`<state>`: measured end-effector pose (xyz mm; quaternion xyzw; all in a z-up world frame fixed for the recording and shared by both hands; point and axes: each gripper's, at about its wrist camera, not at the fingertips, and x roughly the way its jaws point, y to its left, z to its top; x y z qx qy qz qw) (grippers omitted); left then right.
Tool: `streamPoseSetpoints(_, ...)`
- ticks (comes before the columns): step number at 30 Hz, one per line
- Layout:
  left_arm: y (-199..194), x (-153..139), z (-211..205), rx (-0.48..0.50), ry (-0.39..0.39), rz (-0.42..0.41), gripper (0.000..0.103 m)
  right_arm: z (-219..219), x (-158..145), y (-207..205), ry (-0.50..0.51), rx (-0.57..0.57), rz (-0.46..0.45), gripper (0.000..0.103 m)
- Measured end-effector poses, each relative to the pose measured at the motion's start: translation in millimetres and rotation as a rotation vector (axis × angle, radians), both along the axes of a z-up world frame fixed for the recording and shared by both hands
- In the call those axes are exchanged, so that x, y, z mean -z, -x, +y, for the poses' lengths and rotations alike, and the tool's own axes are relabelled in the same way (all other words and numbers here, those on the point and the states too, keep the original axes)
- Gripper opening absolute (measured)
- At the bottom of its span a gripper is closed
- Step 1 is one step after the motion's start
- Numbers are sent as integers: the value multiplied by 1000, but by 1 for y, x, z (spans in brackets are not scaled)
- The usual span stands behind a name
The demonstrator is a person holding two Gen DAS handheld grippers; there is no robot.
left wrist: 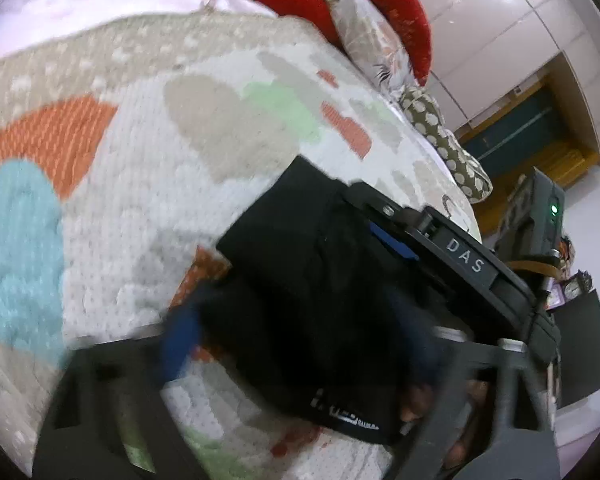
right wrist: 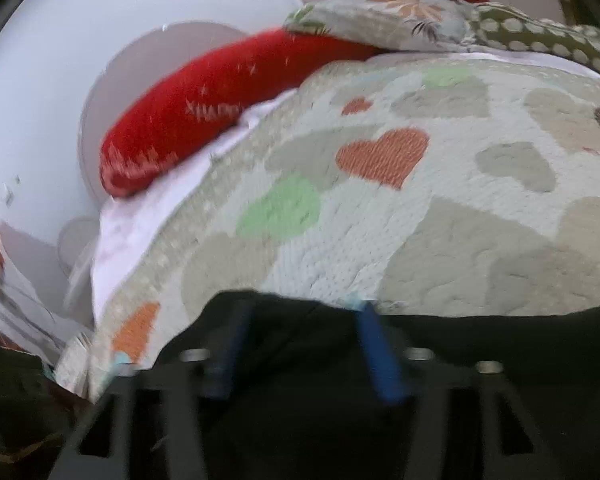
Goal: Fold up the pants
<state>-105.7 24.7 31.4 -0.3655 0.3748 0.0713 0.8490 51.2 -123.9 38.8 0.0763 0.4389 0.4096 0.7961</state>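
Lying on the heart-patterned quilt (left wrist: 148, 184) of the bed, the black pants (left wrist: 300, 280) sit as a folded, roughly rectangular bundle with white lettering near the lower edge. In the left wrist view the left gripper (left wrist: 300, 356) straddles that bundle, its blue-tipped fingers (left wrist: 180, 344) spread wide on either side of the cloth, not pinching it. The right gripper (left wrist: 452, 256) reaches in from the right, its body marked "DAS" resting over the bundle's far edge. In the right wrist view the right gripper (right wrist: 300, 340) hangs just above the pants (right wrist: 500, 340), blue fingers (right wrist: 376, 344) parted; blur hides whether cloth lies between them. Red pillows (right wrist: 204, 116) lie at the bed's far end.
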Motion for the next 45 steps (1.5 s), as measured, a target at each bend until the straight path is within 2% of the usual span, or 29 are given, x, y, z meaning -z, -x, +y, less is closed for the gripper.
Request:
streamPoseSetpoints(1,-3,-5,-2,24,-12,-7,40,-6,-5,0,-15,12,-5,33)
streamPoseSetpoints(2,-4,-11,-4,52,-16,-38,38,-16,-13,-1,-25,31,-14,33)
streamPoseSetpoints(3,-5,-18,-6,75,-25,-70,32,-24,-19,0,-33,42,-23,33)
streamPoseSetpoints(6,-3,-44,-31,156,-150,-168,31,-52,-43,3,-60,93,-41,38)
streamPoseSetpoints(8,-2,-55,-57,219,-258,-219,31,-71,-57,4,-90,135,-13,60)
streamPoseSetpoints(10,0,-56,-77,268,-303,-242,31,-83,-69,6,-143,143,24,71)
streamPoseSetpoints(12,3,-55,-89,312,-310,-253,31,-85,-78,11,-157,125,53,75)
streamPoseSetpoints(16,4,-53,-112,379,-337,-264,30,-62,-84,26,-37,37,32,76)
streamPoseSetpoints(17,5,-52,-114,382,-341,-265,27,-56,-82,30,-1,14,17,76)
streamPoseSetpoints(19,6,-50,-115,385,-355,-257,26,-50,-73,33,96,25,-10,76)
streamPoseSetpoints(20,3,-48,-114,385,-348,-246,26,-47,-63,30,140,26,8,75)
streamPoseSetpoints(23,0,-43,-108,382,-327,-224,25,-43,-43,22,117,-49,72,32)
streamPoseSetpoints(25,3,-43,-104,375,-333,-220,25,-42,-39,26,112,-73,40,23)
streamPoseSetpoints(29,10,-47,-91,382,-312,-226,25,-49,-38,33,91,-80,17,22)
streamPoseSetpoints(32,15,-42,-79,353,-315,-205,26,-52,-40,33,80,-70,11,22)
streamPoseSetpoints(35,15,-34,-71,335,-305,-170,26,-51,-41,29,23,-62,47,25)
streamPoseSetpoints(36,12,-31,-69,332,-311,-148,26,-48,-41,27,11,-60,64,30)
streamPoseSetpoints(37,11,-27,-68,331,-313,-132,26,-46,-40,26,-7,-64,87,49)
streamPoseSetpoints(38,10,-25,-66,329,-310,-122,26,-44,-39,26,-33,-70,117,57)
streamPoseSetpoints(40,13,-20,-58,311,-291,-104,38,-41,-41,28,-38,-80,124,57)
streamPoseSetpoints(41,18,-18,-51,286,-271,-107,43,-39,-42,30,-28,-87,108,57)
streamPoseSetpoints(42,24,-15,-44,260,-252,-107,51,-36,-43,33,-10,-95,83,57)
streamPoseSetpoints(43,29,-12,-36,237,-231,-107,58,-33,-43,36,18,-101,54,51)
streamPoseSetpoints(44,29,-10,-32,224,-217,-102,60,-28,-43,40,63,-104,15,36)
streamPoseSetpoints(45,30,-7,-27,210,-204,-88,60,-26,-43,42,82,-102,-2,28)
